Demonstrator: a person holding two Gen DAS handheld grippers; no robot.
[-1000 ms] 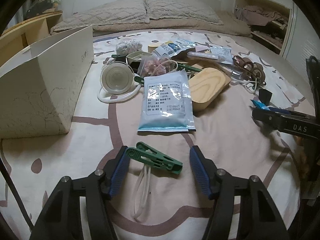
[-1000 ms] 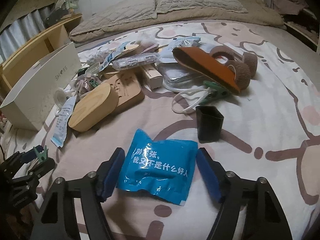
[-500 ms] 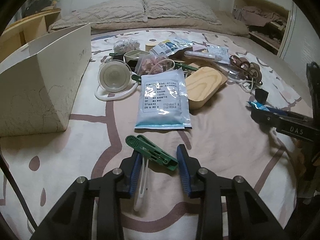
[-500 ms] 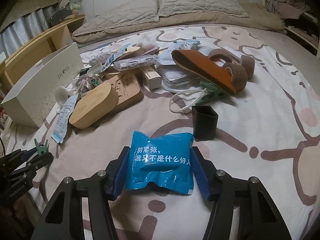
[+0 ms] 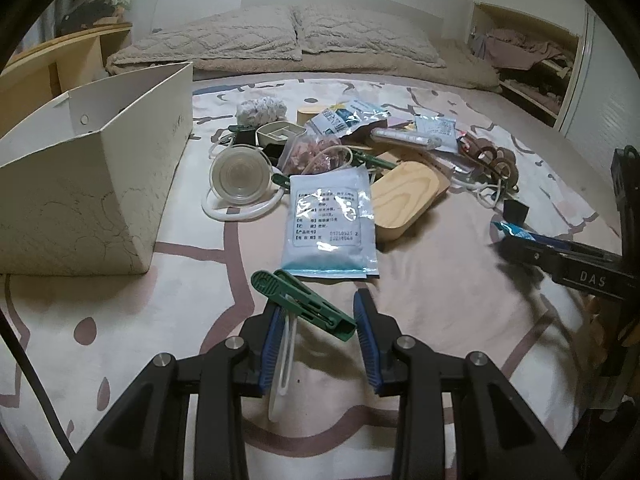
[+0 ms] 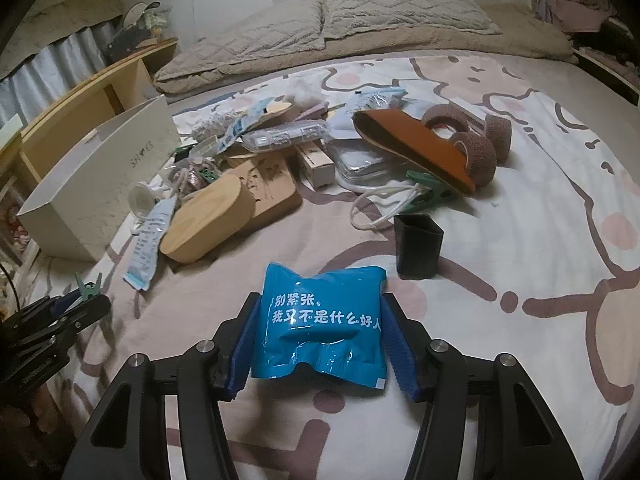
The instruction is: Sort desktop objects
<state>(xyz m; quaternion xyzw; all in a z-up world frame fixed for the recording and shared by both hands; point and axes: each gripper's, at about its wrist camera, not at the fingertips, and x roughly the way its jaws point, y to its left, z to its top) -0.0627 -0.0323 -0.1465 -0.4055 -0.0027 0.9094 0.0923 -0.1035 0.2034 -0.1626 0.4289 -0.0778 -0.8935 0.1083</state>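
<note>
My left gripper (image 5: 318,332) is shut on a green clothes peg (image 5: 304,304) with a white cord loop (image 5: 282,364) hanging from it, held just above the patterned bedspread. It also shows at the left of the right wrist view (image 6: 86,300). My right gripper (image 6: 318,344) is shut on a blue snack packet (image 6: 324,328) with white Chinese print, lifted a little off the bed. It shows at the right of the left wrist view (image 5: 520,240).
An open white cardboard box (image 5: 92,168) stands at the left. A heap of objects lies ahead: a clear medical pouch (image 5: 330,224), a wooden lid (image 5: 404,200), a round clear container (image 5: 240,174), a black cup (image 6: 418,248), brown tape rolls (image 6: 472,144), another green peg (image 6: 430,196).
Both grippers closed from open: the left onto the green peg, the right onto the blue packet. Both objects have lifted slightly off the bedspread.
</note>
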